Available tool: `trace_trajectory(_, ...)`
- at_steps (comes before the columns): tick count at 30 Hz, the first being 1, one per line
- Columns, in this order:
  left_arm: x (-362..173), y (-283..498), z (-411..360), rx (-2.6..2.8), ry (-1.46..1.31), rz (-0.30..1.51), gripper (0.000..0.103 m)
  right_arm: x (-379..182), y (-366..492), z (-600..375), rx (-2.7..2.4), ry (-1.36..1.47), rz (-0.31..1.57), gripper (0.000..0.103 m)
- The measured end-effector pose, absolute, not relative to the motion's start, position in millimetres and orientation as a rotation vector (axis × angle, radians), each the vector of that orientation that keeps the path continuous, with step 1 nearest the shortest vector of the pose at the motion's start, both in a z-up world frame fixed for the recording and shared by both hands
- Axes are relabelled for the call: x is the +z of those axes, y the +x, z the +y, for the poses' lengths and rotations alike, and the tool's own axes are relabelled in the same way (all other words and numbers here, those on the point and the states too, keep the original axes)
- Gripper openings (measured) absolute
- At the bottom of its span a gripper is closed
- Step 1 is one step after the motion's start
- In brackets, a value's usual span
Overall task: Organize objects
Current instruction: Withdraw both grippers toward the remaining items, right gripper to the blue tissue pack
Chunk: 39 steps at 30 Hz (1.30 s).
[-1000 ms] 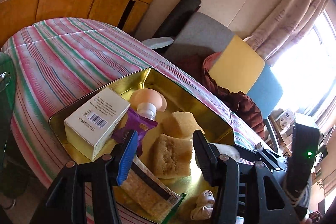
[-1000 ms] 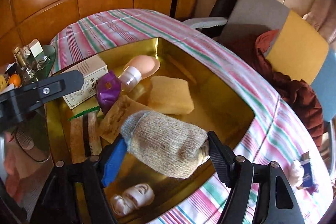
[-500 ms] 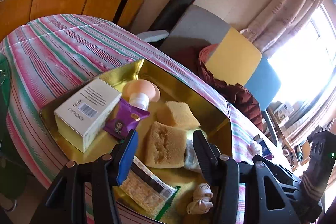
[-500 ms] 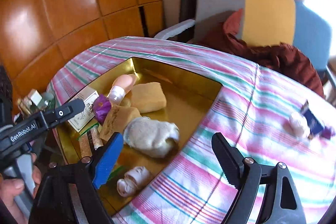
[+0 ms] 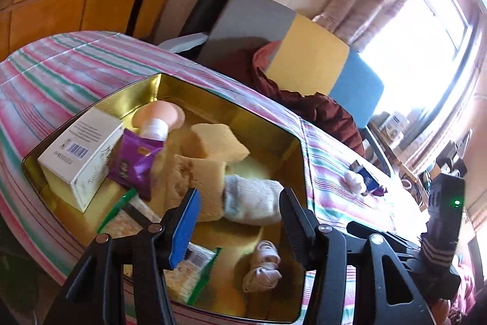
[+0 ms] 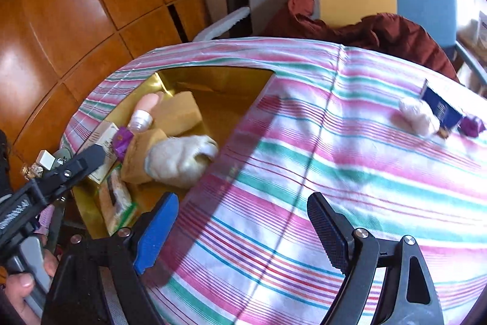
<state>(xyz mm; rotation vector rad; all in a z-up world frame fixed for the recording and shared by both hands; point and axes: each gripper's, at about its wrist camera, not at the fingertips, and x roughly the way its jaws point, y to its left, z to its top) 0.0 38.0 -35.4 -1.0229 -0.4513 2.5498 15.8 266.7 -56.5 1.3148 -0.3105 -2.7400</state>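
The right gripper (image 6: 240,230), its jaws having just been opening, hung apart and empty over the table (image 6: 350,172), because the sock (image 6: 179,157) lay delivered in the gold tin (image 6: 225,87); the left gripper (image 5: 237,218) waited apart above it.

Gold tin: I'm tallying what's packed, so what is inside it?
The gold tin holds a white box, purple packet, pink-capped bottle, two sponges, grey sock, small rolled sock and cracker packs. Anything beneath them is covered.
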Motion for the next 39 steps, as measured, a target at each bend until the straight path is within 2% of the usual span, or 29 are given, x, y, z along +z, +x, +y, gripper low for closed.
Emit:
trace_trajectory(6, -27.4, 10.5, 58.4, 2.508, -0.982, -0.343, 0.055, -67.8, 23.4, 291.3, -2.750, 1.380, -0.368, 0.087)
trace_trajectory(14, -19.8, 30.6, 95.2, 2.425, -0.918, -0.149, 0.055, -74.7, 29.6, 320.2, -2.774, 1.450, -0.324, 0.088)
trace_trajectory(21, -18.5, 47.2, 116.0, 2.395, -0.895, -0.058, 0.055, -70.6, 24.6, 365.5, -2.869, 1.502, -0.190, 0.088)
trace_trajectory(27, -19.6, 51.2, 126.7, 2.379, -0.905, -0.005, 0.055, -41.9, -6.7, 434.8, -3.066, 1.448, -0.265, 0.088)
trace_trajectory(31, -20.3, 50.3, 131.0, 2.384, -0.926, 0.024, 0.055, -23.6, -41.4, 475.6, -3.223, 1.422, -0.241, 0.088)
trace_trajectory(38, -15.8, 45.5, 128.5, 2.404, -0.942, 0.031, 0.055, -50.9, -72.6, 524.4, -3.211, 1.652, -0.400, 0.088)
trace_trajectory(39, -15.8, 44.1, 128.6, 2.406, -0.943, 0.028, 0.055, -55.2, -67.1, 525.1, -3.205, 1.615, -0.438, 0.088)
